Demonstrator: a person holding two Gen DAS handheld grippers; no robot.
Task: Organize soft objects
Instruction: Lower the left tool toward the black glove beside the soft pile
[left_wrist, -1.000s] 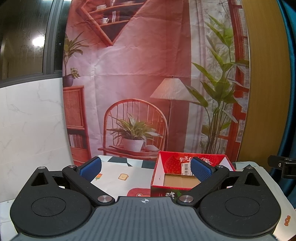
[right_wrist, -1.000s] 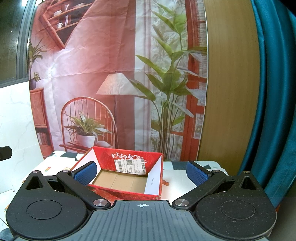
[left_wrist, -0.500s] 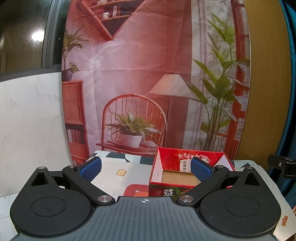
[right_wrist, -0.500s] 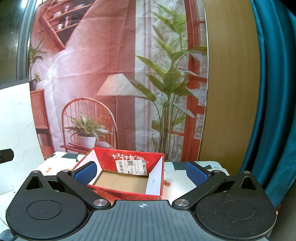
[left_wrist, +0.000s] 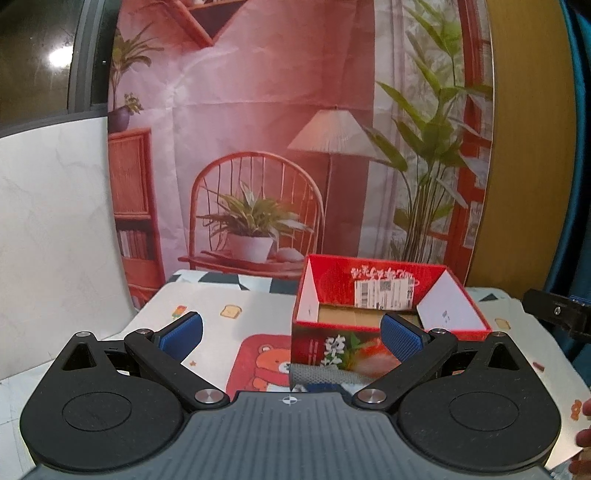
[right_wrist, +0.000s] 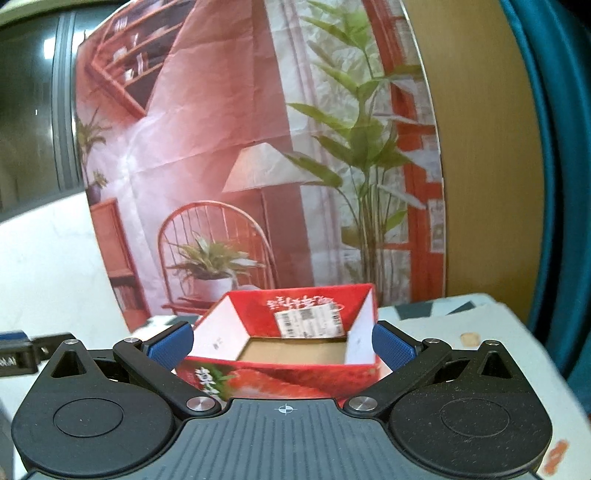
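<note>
Open red box (left_wrist: 384, 325) upright, grey soft roll (left_wrist: 317, 374) touching its front

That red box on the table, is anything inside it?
The red box looks empty: only its bare brown cardboard floor and a white barcode label on the inner back wall show. The near wall hides the front strip of the floor in both views.

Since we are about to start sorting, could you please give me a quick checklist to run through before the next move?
1. Red box open at the top: ok.
2. Box interior free, only bare cardboard floor visible: ok.
3. Left tongs open and holding nothing: ok.
4. Right tongs open and holding nothing: ok.
5. Grey soft item in front of the box, reachable: cannot tell, mostly hidden.
6. Other soft objects located: cannot tell.
</note>
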